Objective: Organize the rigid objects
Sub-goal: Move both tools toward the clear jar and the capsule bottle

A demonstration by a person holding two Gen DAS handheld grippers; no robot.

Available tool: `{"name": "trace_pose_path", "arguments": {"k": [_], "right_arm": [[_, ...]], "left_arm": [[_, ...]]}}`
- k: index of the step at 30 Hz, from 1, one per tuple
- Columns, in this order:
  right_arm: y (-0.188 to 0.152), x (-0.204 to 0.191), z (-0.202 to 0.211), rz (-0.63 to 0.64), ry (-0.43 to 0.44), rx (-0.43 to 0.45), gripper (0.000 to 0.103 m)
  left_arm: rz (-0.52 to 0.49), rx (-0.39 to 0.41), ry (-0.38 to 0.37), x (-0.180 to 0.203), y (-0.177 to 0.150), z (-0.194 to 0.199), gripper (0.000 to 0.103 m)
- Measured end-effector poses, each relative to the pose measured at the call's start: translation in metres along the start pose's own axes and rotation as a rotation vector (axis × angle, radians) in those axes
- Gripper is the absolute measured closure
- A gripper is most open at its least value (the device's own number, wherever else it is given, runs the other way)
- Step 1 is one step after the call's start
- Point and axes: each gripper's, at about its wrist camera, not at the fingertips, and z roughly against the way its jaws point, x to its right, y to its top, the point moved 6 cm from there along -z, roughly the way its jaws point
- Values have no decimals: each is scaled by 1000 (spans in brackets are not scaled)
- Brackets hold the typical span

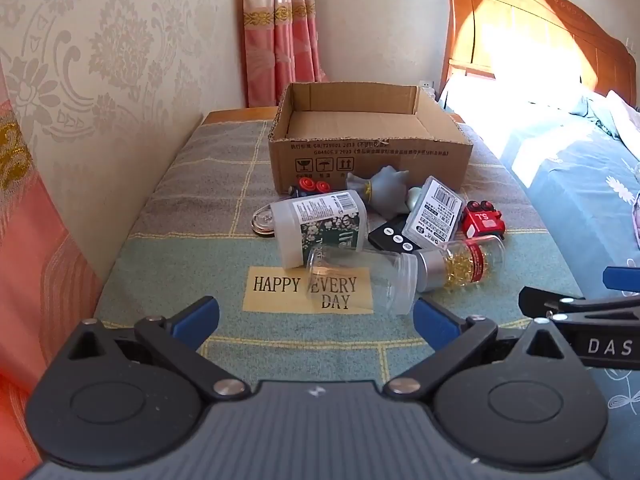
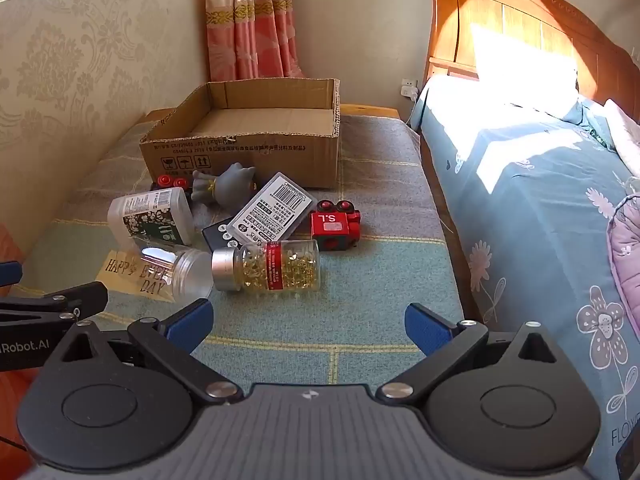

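Rigid objects lying in a loose pile on the blanket (image 1: 168, 216), just in front of the empty cardboard box (image 1: 372, 152). Nearest: clear empty jar (image 1: 360, 276) and capsule bottle (image 2: 276, 266), both resting on their sides, touching. Likely light, hard, slick and prone to rolling; gripping across the round body near the middle looking safest. Behind them: white bottle (image 1: 320, 224), flat barcode case (image 2: 274, 212), red toy block (image 2: 334, 228). Left gripper (image 1: 316, 316) and right gripper (image 2: 306, 320) both hovering spread wide, holding nothing.
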Motion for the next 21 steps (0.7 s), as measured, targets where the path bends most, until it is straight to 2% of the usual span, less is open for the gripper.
{"name": "trace_pose_path", "arguments": {"k": [8, 21], "right_arm": [[0, 0, 2, -2, -8, -8, 0], [2, 0, 6, -2, -5, -3, 0]], "left_arm": [[-24, 10, 7, -1, -1, 7, 1], [-8, 0, 1, 3, 2, 4, 1]]}}
